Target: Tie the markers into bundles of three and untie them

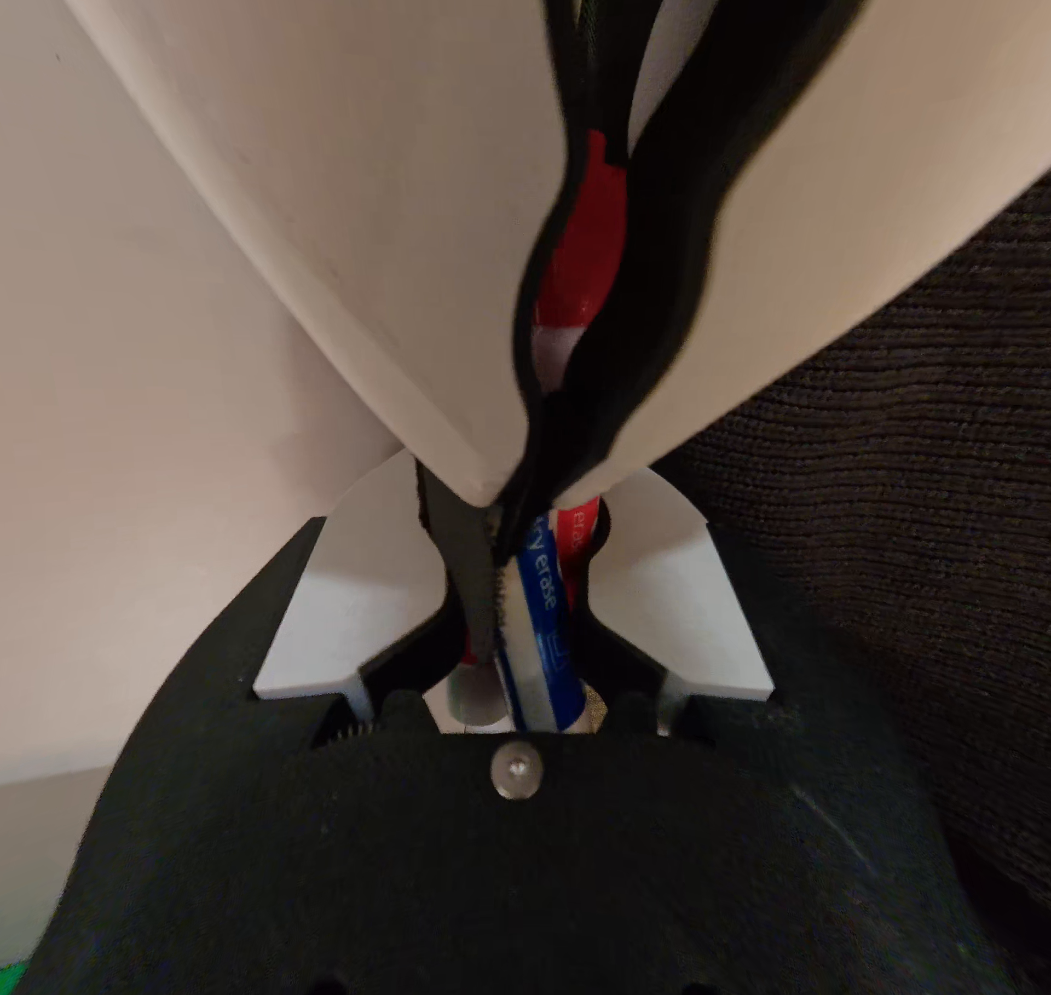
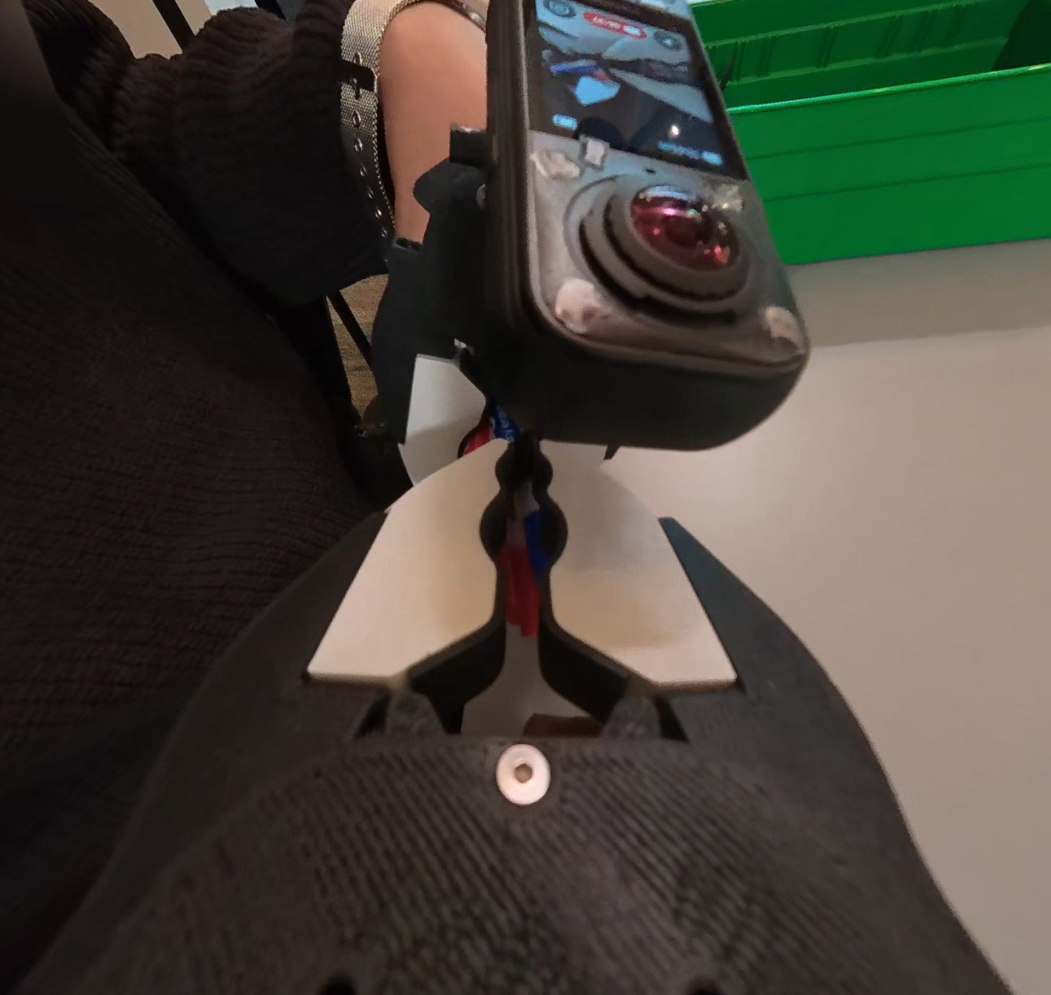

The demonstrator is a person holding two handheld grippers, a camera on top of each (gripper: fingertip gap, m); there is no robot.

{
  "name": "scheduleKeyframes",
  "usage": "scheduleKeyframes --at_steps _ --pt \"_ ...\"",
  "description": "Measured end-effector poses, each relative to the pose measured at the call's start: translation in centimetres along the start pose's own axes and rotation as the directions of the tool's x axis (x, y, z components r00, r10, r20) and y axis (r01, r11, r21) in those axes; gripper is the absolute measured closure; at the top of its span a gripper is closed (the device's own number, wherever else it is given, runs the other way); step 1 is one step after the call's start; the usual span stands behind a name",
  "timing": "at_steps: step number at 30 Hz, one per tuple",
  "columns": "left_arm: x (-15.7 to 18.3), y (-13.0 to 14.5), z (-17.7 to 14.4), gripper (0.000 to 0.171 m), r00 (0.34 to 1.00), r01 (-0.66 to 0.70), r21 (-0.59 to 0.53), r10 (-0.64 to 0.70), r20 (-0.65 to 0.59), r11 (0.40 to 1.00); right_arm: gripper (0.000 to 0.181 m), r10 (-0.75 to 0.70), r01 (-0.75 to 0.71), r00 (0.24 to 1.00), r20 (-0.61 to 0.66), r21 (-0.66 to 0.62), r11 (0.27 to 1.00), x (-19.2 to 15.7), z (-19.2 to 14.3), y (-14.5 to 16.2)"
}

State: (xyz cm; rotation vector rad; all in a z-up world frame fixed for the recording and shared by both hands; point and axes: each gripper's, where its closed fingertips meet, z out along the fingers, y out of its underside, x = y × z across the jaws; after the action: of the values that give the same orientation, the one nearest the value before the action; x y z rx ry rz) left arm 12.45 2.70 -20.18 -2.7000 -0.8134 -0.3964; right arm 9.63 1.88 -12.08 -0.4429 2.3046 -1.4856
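Two grippers meet at one soft white pouch (image 1: 352,216) with a black zipper (image 1: 671,262), held above the pale desk (image 2: 887,512). The left gripper (image 1: 514,518) has its fingers nearly closed, pinching the pouch's corner at the zipper end. The right gripper (image 2: 526,518) has its fingers almost together, seemingly on the opposite end, though blur hides the contact. Red and blue markers (image 1: 549,598) show inside. Limp fabric sags; the corners and zipper tape look the firmest holds. Green bins (image 2: 910,131) stand behind.
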Motion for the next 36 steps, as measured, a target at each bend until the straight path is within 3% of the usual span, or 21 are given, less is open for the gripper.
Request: scheduleKeyframes --at_steps 4,9,16,24,36 --pt "0.1 -0.1 -0.1 0.128 1.0 0.001 0.011 -0.001 -0.004 1.0 0.173 -0.002 0.002 1.0 0.003 0.016 1.0 0.0 -0.1 -0.2" --pt "0.1 0.0 -0.3 0.128 1.0 0.004 0.012 -0.004 -0.005 1.0 0.139 0.009 -0.009 1.0 -0.006 0.031 0.999 0.2 -0.3 -0.2" --pt "0.5 -0.2 -0.2 0.128 1.0 -0.009 0.015 0.009 -0.023 1.0 0.117 0.033 -0.032 0.999 0.039 -0.024 0.999 -0.4 0.3 1.1" --pt "1.4 -0.7 0.1 0.128 0.998 -0.04 0.007 0.04 -0.045 0.999 0.151 0.088 -0.088 0.988 0.125 -0.005 0.996 -1.4 0.6 0.9" --pt "1.6 -0.7 0.0 0.128 0.998 -0.042 -0.002 0.042 -0.039 0.999 0.159 0.125 -0.132 0.98 0.152 0.035 0.991 -1.6 0.5 0.4"
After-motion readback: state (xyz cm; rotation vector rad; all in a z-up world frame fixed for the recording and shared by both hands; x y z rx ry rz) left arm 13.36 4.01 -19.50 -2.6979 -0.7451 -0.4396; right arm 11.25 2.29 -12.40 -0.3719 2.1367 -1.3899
